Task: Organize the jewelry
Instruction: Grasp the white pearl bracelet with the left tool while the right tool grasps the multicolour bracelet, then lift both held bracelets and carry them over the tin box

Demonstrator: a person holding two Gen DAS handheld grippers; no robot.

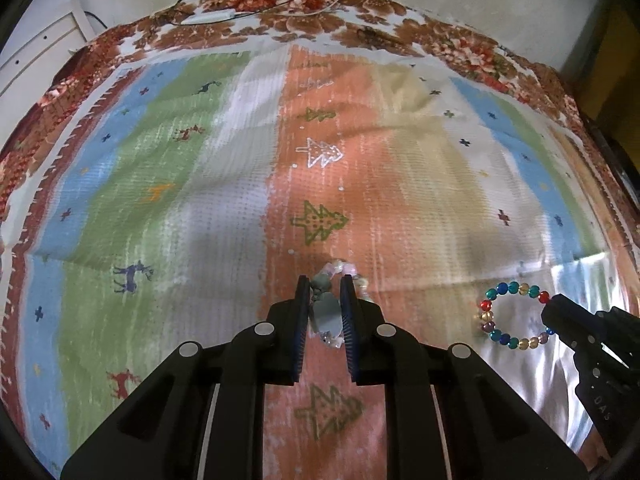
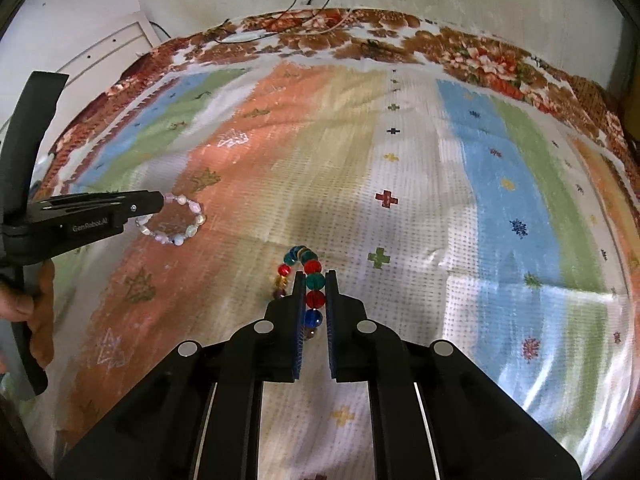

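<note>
My left gripper (image 1: 325, 286) is shut on a pale pastel bead bracelet (image 1: 326, 312); grey-green and pinkish beads sit pinched between its blue pads. The right wrist view shows that same bracelet (image 2: 188, 222) as a ring hanging from the left gripper's tip (image 2: 158, 202). My right gripper (image 2: 314, 278) is shut on a multicoloured bead bracelet (image 2: 315, 280) of red, teal and blue beads, with the loop curling past the fingertips. In the left wrist view this colourful bracelet (image 1: 505, 316) hangs as a ring from the right gripper's tip (image 1: 550, 312). Both bracelets are held just above the striped cloth (image 1: 224, 184).
The striped cloth (image 2: 460, 208) with tree, deer and cross motifs covers a bed with a floral spread (image 1: 304, 24) around it. Cables (image 2: 316, 0) lie by the far wall. A hand (image 2: 36, 312) holds the left gripper's handle at the left edge.
</note>
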